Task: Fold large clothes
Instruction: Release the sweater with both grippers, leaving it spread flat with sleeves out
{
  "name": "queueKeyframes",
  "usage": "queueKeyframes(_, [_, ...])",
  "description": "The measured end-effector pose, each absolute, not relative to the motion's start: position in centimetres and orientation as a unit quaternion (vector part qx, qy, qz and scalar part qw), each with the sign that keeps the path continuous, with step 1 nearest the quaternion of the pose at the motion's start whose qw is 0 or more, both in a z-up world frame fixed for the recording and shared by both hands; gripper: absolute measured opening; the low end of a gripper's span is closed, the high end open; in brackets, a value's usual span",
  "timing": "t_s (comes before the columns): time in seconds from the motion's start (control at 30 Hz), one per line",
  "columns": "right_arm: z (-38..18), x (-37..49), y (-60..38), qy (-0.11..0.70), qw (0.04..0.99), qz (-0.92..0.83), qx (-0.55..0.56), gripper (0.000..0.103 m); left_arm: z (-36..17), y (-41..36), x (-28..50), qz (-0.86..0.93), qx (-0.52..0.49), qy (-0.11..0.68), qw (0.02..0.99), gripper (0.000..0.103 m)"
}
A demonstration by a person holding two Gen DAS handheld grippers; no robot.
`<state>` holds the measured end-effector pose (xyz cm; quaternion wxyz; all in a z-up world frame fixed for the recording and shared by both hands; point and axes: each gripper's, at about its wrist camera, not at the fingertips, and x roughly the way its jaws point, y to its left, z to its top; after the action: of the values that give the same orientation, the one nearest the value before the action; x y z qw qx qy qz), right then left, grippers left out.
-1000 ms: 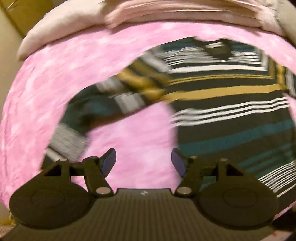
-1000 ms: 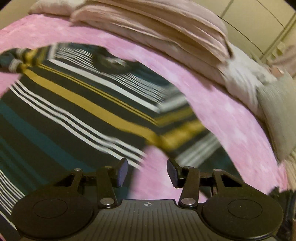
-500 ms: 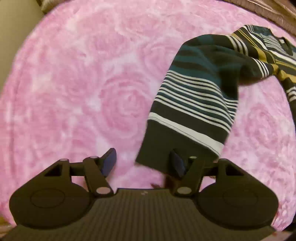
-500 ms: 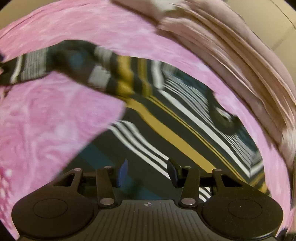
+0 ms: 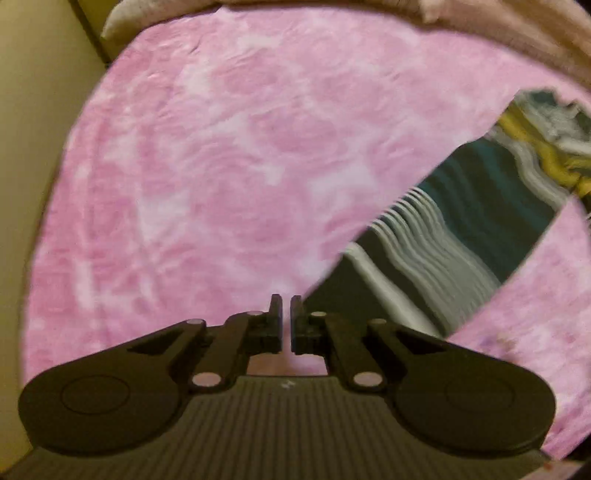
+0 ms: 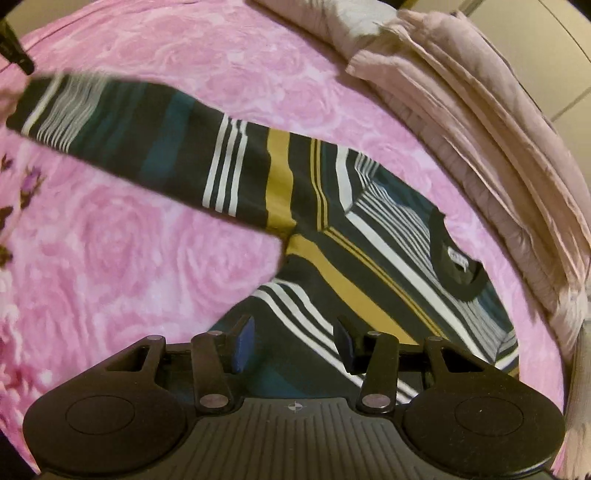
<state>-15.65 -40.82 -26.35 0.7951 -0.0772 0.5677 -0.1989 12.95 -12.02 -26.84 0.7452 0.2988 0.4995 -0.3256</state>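
A dark sweater (image 6: 369,258) with white, mustard and teal stripes lies flat on the pink rose-patterned blanket (image 5: 221,166), its collar (image 6: 458,266) toward the right. One sleeve (image 6: 147,144) stretches straight out to the left. In the left wrist view that sleeve (image 5: 461,240) runs from the upper right down to my left gripper (image 5: 286,299), whose jaws are shut at the cuff's corner. My right gripper (image 6: 293,332) hovers open over the sweater's body near the armpit, with nothing pinched between its blue pads.
Folded pale pink bedding (image 6: 480,110) is stacked along the far edge of the bed, right of the sweater. A beige wall (image 5: 29,147) borders the bed on the left, with a pillow (image 5: 125,18) in the far corner.
My left gripper closed at the cuff and the crumpled sleeve now lies pulled out straight. The right gripper swung across the sweater from the right sleeve side to the left armpit, jaws unchanged.
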Motion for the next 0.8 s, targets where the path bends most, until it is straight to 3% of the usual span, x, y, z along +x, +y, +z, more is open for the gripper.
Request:
queueKeyframes(0.23, [-23.1,-18.4,-42.5,0.549,0.792,-0.268,0.020,0.043,-23.6,-12.0,10.6,-0.325,0.282,0.495,0.755,0.017])
queueKeyframes(0.37, [-20.0,-22.2,-45.5,0.511,0.782,-0.329,0.135,0.045,-21.0,-14.2,7.3,-0.341,0.265,0.494,0.755,0.032])
queueKeyframes(0.43, [-18.3,-24.8,-47.1,0.490,0.773,-0.361,0.181,0.053,-19.4,-15.9,4.7,-0.353,0.261,0.489,0.753,0.040])
queueKeyframes(0.53, [-15.9,-29.2,-48.9,0.460,0.759,-0.403,0.222,0.072,-17.4,-18.4,0.8,-0.372,0.245,0.490,0.750,0.058])
queueKeyframes(0.6, [-14.3,-32.1,-49.9,0.447,0.752,-0.424,0.236,0.079,-16.1,-20.0,-2.0,-0.386,0.238,0.484,0.748,0.073])
queueKeyframes(0.8, [-11.2,-40.8,-52.1,0.431,0.739,-0.446,0.264,0.085,-13.3,-24.9,-11.0,-0.402,0.226,0.475,0.749,0.091])
